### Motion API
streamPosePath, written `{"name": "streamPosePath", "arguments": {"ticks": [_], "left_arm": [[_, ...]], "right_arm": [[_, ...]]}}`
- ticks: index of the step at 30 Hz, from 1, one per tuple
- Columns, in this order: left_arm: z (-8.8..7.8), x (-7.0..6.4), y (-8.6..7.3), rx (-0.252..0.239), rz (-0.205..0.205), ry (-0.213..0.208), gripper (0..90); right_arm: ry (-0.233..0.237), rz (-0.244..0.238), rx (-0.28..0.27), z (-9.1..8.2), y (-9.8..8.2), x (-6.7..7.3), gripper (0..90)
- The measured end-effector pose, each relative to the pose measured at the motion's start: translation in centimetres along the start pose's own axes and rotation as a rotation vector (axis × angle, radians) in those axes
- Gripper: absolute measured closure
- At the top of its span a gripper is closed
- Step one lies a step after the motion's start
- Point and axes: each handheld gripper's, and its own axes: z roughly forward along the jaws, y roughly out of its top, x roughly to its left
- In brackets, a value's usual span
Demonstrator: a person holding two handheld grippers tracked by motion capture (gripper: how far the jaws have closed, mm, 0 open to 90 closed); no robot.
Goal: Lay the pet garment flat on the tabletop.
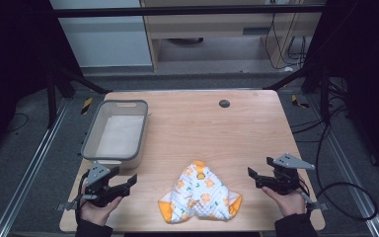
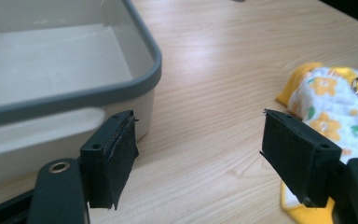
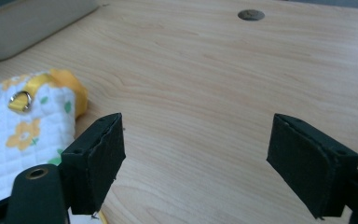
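1. The light brown wooden tabletop (image 1: 202, 123) is square with a smooth grain.
2. A grey-rimmed, pale plastic tub (image 1: 114, 129) sits on its far left part. The tub is shaped like a long box.
3. A crumpled white cloth with orange flowers and a yellow-orange edge (image 1: 200, 193) lies near the front edge, about in the middle. A small metal ring (image 3: 20, 98) shows on its yellow strap.
4. A small dark round spot (image 1: 224, 103) sits in the wood near the far edge.
5. The tub and the cloth lie apart, with bare wood between them.
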Motion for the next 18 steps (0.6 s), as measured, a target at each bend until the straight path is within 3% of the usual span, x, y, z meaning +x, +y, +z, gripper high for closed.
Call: {"name": "streamPosePath", "arguments": {"ticks": [6,9,13,18], "left_arm": [[0.7,-1.0,2.9,-0.040,0.011,-0.026,25.5],[1.1,-1.5,3.6,-0.048,0.011,-0.038,25.7],[2.3,-2.4,3.9,-0.043,0.015,-0.056,26.3],[3.9,-3.5,3.6,-0.010,0.052,-0.074,28.1]], "right_arm": [[0.036,0.001,-0.017,0.4,1.8,0.6,20.0],[0.048,-0.004,-0.017,0.7,2.2,0.8,20.2],[0.075,-0.016,-0.021,1.4,2.8,1.5,20.8],[0.114,-0.046,0.007,2.6,2.7,2.5,22.6]]}}
